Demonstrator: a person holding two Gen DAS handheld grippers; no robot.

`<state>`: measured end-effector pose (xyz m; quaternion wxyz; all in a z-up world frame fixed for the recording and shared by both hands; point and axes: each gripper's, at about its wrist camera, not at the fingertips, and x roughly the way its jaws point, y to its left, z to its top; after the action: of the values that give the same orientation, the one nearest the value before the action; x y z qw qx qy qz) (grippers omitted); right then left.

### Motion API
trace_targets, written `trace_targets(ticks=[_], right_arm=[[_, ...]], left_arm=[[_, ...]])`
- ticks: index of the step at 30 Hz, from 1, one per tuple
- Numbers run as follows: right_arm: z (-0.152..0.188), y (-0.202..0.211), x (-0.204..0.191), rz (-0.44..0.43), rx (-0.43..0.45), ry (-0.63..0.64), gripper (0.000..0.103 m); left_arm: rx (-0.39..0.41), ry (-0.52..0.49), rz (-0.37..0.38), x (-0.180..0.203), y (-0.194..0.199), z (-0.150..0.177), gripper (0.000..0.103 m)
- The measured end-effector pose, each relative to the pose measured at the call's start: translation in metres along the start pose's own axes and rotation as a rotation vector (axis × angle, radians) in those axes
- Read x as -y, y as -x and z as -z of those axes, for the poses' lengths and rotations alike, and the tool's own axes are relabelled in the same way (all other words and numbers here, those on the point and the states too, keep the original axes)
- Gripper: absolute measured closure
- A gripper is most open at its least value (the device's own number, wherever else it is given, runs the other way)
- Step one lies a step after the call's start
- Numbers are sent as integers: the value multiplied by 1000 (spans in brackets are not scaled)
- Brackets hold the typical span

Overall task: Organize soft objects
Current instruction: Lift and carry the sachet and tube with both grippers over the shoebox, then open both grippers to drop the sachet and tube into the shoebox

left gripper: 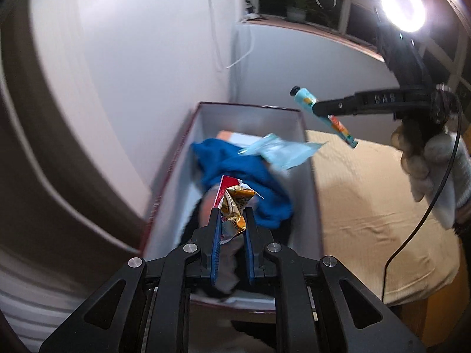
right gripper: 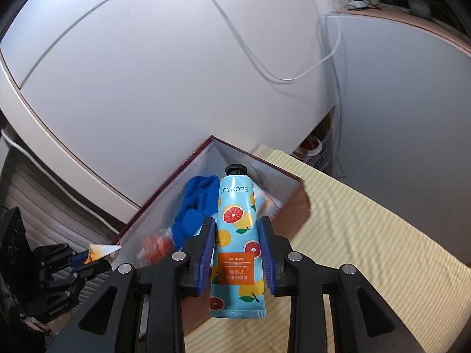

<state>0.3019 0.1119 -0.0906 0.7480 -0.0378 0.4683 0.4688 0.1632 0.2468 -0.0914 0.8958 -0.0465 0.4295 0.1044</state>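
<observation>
My left gripper (left gripper: pixel 231 216) is shut on a crumpled yellow snack packet (left gripper: pixel 235 206) and holds it above the open red box (left gripper: pixel 312 176). Inside the box lie a blue cloth (left gripper: pixel 235 164) and a pale blue plastic pouch (left gripper: pixel 282 150). My right gripper (right gripper: pixel 237 223) is shut on a light blue hand cream tube (right gripper: pixel 238 235) with citrus prints, black cap pointing forward, above the box's near wall (right gripper: pixel 294 209). The right gripper with the tube (left gripper: pixel 306 100) also shows in the left wrist view, above the box's far right corner. The left gripper with its packet (right gripper: pixel 100 250) shows at lower left in the right wrist view.
The box stands on a table with a yellow-beige cloth (left gripper: pixel 368 200), against a white wall (left gripper: pixel 132 73). A white cable (right gripper: pixel 265 64) hangs on the wall. A bright ring light (left gripper: pixel 403 6) and a window sill with a plant (left gripper: pixel 297 11) lie at the back right.
</observation>
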Motion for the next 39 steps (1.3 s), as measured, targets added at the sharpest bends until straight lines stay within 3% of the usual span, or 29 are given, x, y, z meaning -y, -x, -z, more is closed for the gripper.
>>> trace_targets(ticks=[13, 14, 18, 27, 35, 36, 38, 39], right_arm=[[-28, -48, -37, 109, -35, 62, 75], [-29, -49, -38, 116, -33, 68, 70], [-30, -42, -47, 133, -5, 95, 55], [-19, -27, -54, 140, -3, 122, 53], [0, 1, -65, 160, 16, 162, 44], [4, 5, -67, 164, 17, 166, 44], [9, 11, -69, 165, 19, 172, 44], [14, 14, -72, 171, 19, 179, 43]], left_arm=[[-29, 30, -24, -25, -19, 13, 89], [-24, 33, -29, -25, -18, 13, 87], [-20, 45, -30, -27, -14, 14, 72], [-8, 66, -11, -25, -6, 18, 72], [14, 67, 4, -12, 11, 25, 71], [19, 67, 5, -10, 14, 26, 70], [33, 68, 0, -7, 21, 27, 56], [45, 71, -1, -6, 26, 28, 53]])
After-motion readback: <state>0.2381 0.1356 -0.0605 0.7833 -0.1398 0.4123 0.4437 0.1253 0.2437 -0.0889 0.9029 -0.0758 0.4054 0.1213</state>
